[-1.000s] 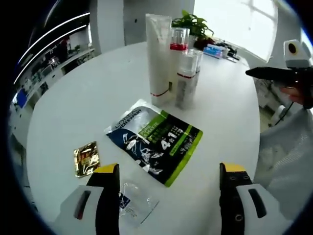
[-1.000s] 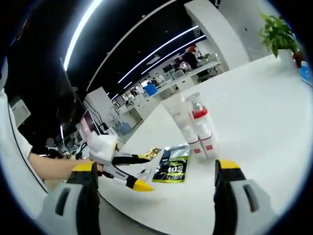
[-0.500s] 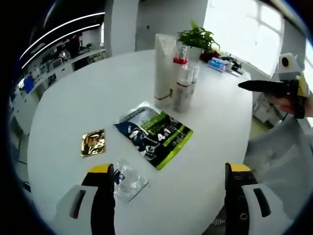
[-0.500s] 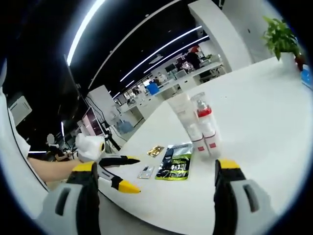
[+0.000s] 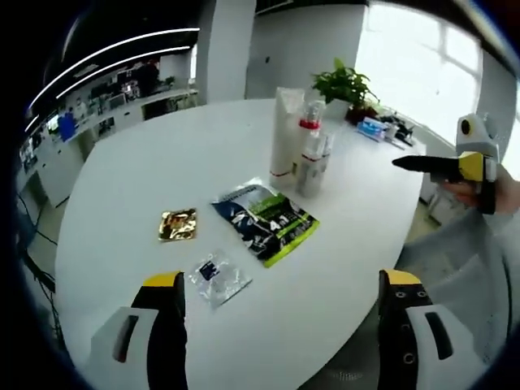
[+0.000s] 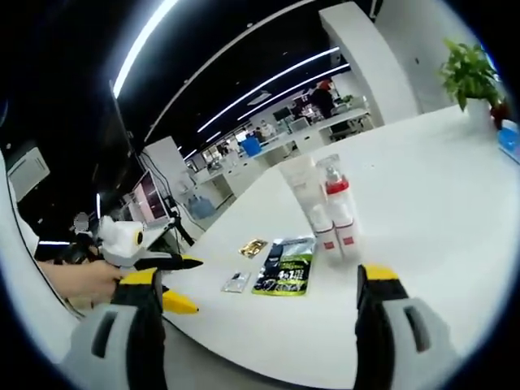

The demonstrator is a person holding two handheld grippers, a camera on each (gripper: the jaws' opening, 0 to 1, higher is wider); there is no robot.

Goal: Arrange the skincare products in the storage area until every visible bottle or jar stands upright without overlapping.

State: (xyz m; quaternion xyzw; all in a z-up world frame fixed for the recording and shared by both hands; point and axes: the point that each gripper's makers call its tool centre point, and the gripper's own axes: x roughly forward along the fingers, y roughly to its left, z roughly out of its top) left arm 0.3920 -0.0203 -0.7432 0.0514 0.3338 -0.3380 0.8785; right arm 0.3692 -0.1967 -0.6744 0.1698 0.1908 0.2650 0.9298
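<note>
Upright on the round white table point(image 5: 146, 162) stand a tall white tube point(image 5: 284, 134) and beside it slim bottles with red bands point(image 5: 309, 150); the right gripper view shows the same tube point(image 6: 301, 191) and bottles point(image 6: 337, 213). In front of them a green-and-black sachet point(image 5: 264, 221) point(image 6: 284, 275) lies flat. My left gripper point(image 5: 280, 280) is open above the near table edge, holding nothing; it also appears off the table's side point(image 6: 185, 284). My right gripper point(image 6: 260, 275) is open and empty, held by a hand off the table's right side point(image 5: 439, 165).
A gold sachet point(image 5: 178, 224) point(image 6: 253, 248) and a small clear sachet point(image 5: 215, 275) point(image 6: 236, 282) lie flat near the green one. A potted plant point(image 5: 345, 85) point(image 6: 471, 69) and small blue items point(image 5: 375, 127) sit at the far edge. Office desks fill the background.
Both views have pulled back from the table, so the products look smaller. The left gripper has drawn away past the table's edge. The products have not moved.
</note>
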